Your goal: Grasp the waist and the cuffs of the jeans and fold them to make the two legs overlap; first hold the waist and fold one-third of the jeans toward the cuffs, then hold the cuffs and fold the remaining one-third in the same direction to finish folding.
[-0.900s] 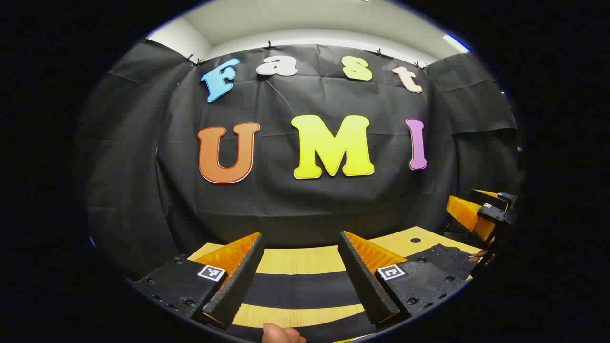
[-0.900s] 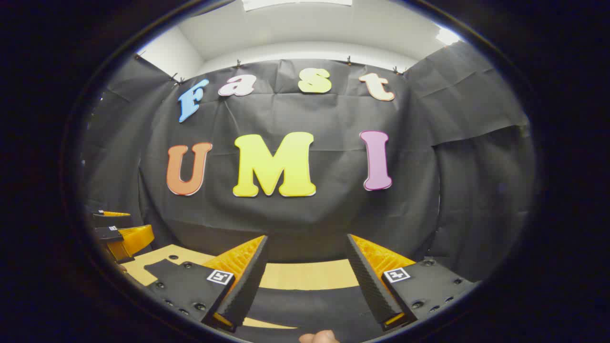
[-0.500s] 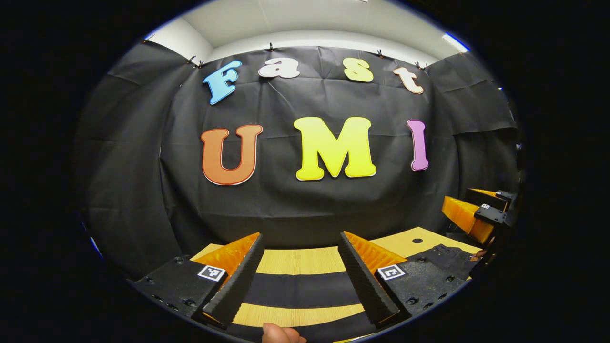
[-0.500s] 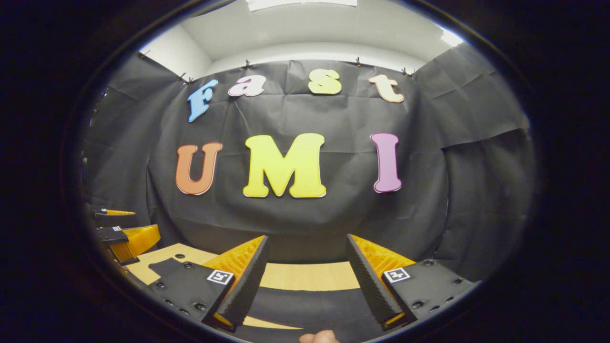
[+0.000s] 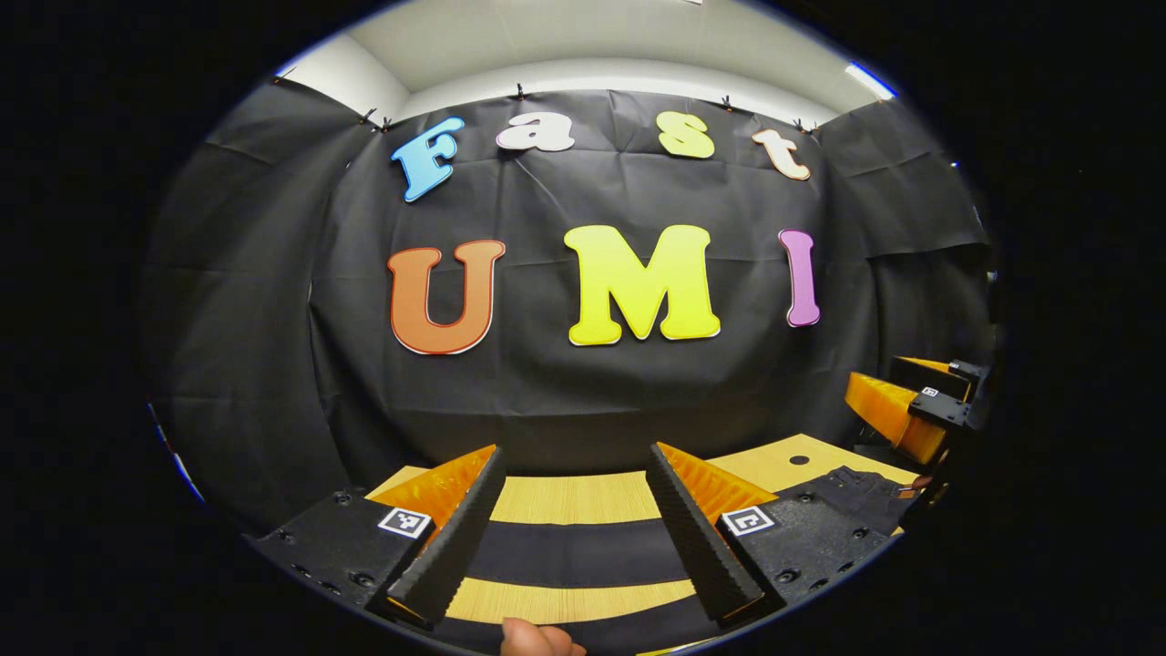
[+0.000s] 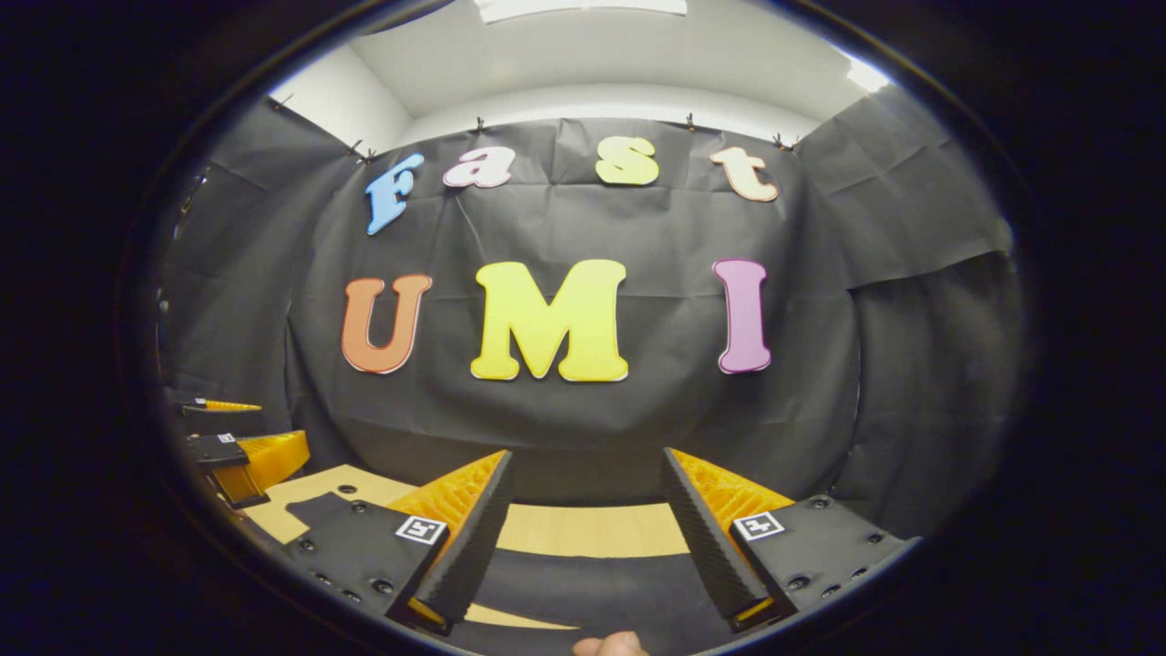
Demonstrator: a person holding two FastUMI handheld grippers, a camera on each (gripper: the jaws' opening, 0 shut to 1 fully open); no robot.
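Observation:
Black jeans lie spread on the light wooden table. In the left gripper view two dark legs (image 5: 574,552) cross the table as bands below my left gripper (image 5: 574,474), and the waist part (image 5: 856,487) lies at the right. My left gripper is open above the legs with nothing between its fingers. The right gripper (image 5: 911,410) shows at the far right of that view, above the waist. In the right gripper view my right gripper (image 6: 588,474) is open above dark denim (image 6: 592,592), and the left gripper (image 6: 237,451) shows at the far left.
The wooden table (image 5: 583,497) has a small round hole (image 5: 799,460) near its far right. The black cloth wall stands close behind the table's far edge. A fingertip (image 5: 528,635) of the holding hand shows at the bottom of each view.
Both views have drifted slightly, the right gripper view a little leftward. The jeans have not moved and both grippers stay open.

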